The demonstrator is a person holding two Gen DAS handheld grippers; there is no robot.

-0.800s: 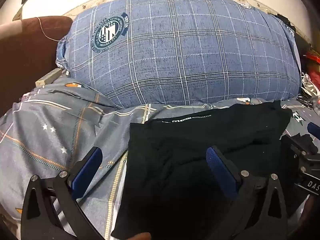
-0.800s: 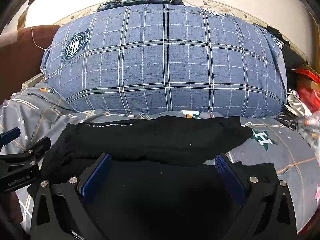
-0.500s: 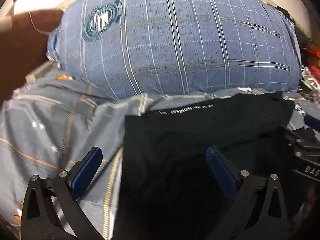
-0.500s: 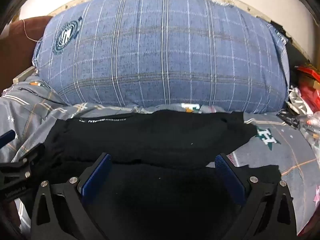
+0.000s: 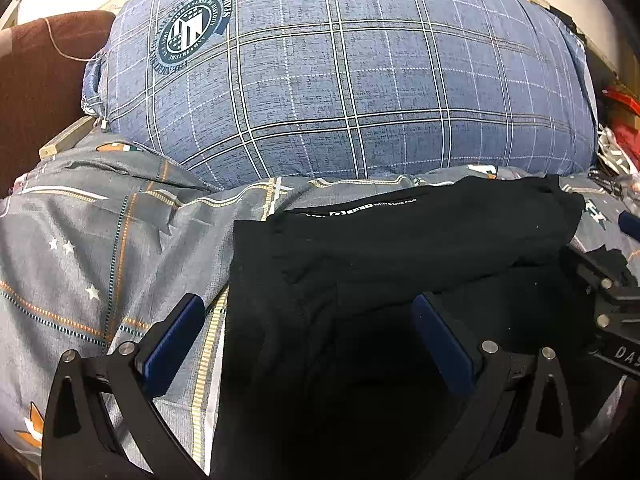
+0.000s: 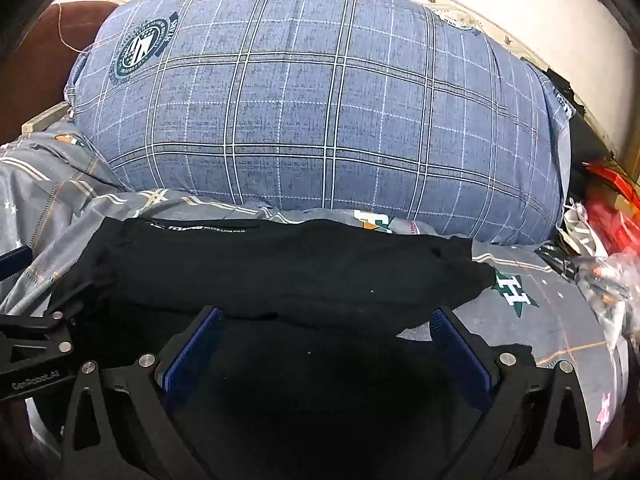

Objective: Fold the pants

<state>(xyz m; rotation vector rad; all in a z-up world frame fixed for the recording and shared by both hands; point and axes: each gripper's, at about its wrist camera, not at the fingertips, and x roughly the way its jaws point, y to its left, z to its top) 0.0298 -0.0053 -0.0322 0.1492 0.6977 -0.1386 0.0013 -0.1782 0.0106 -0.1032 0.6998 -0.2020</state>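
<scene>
Bed: grey patterned sheet (image 5: 100, 248) with stars and orange lines, that's what everything sits on.
My left claw (image 5: 308, 340): jaws wide apart, nothing in them; left finger is over the sheet, right finger over the black cloth.
My right claw (image 6: 326, 344): also spread wide, holding nothing, both blue pads over the pants.
Pants (image 6: 280, 272): black, lying on the sheet right in front of me, top layer already folded across, white lettering along the far edge.
Pillow (image 6: 320, 112): big blue plaid one just behind the pants, round crest up in the left corner.
Far right: red stuff (image 6: 612, 208), can't tell what.
</scene>
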